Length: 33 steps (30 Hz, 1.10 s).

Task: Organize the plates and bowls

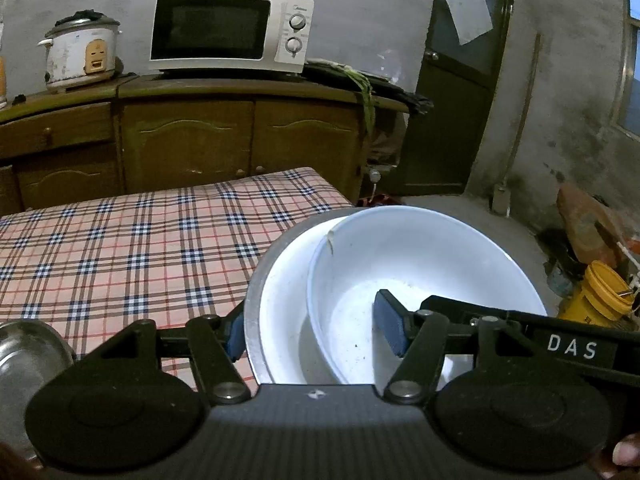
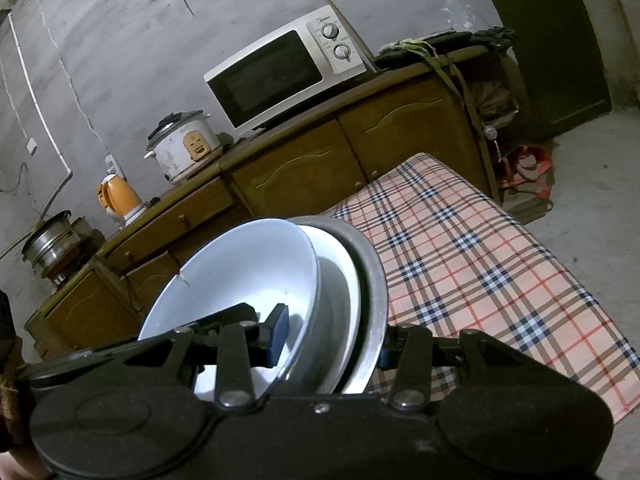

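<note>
A nested stack is held between both grippers: a chipped white bowl [image 1: 420, 256] sits in a second white bowl [image 1: 284, 300], inside a grey metal basin [image 1: 252, 320]. My left gripper [image 1: 314, 332] is shut on the stack's near rim, one blue pad inside the top bowl, the other outside the basin. In the right wrist view the same white bowl [image 2: 240, 264] and basin [image 2: 372, 280] tilt leftward, and my right gripper [image 2: 332, 342] clamps that side's rim the same way. The stack hangs by the edge of the plaid-covered table [image 1: 120, 248].
A steel bowl [image 1: 24, 360] sits at the table's near left. Behind the table is a wooden cabinet [image 1: 192, 140] with a microwave [image 1: 228, 28], a rice cooker [image 1: 80, 52] and an orange kettle [image 2: 118, 196]. A yellow bucket [image 1: 600, 292] stands on the floor; a door [image 1: 460, 80] is beyond.
</note>
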Each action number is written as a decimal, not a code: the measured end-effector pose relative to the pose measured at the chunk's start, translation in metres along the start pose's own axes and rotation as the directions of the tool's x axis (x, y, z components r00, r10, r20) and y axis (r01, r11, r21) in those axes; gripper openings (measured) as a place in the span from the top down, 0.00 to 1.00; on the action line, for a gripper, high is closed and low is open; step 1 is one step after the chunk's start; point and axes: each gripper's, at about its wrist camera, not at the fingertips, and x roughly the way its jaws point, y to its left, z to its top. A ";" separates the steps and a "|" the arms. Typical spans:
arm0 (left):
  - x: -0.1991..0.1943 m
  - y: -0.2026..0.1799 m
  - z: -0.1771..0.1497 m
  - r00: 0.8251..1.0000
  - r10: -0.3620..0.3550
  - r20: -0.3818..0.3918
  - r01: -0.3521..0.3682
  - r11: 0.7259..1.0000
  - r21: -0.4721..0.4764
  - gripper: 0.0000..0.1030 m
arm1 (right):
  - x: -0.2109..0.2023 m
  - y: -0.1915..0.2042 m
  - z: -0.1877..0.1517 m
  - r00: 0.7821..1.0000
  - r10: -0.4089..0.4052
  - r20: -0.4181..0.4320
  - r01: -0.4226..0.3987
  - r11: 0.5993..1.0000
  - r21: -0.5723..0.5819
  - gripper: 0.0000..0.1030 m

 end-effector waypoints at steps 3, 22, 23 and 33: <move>-0.002 0.001 0.000 1.000 0.005 0.000 -0.005 1.000 -0.005 0.37 | 0.002 0.002 0.000 1.000 0.004 -0.004 -0.004 1.000 -0.004 0.49; -0.014 0.016 -0.003 0.999 0.038 -0.004 -0.038 0.999 -0.037 0.37 | 0.014 0.019 -0.005 0.999 0.029 -0.032 -0.030 0.999 -0.028 0.49; -0.014 0.017 -0.003 0.999 0.040 -0.003 -0.040 0.998 -0.039 0.37 | 0.014 0.020 -0.005 0.999 0.030 -0.032 -0.031 0.999 -0.029 0.49; -0.018 0.022 -0.005 0.999 0.051 -0.001 -0.051 0.998 -0.049 0.37 | 0.016 0.028 -0.008 0.998 0.040 -0.038 -0.042 0.998 -0.042 0.49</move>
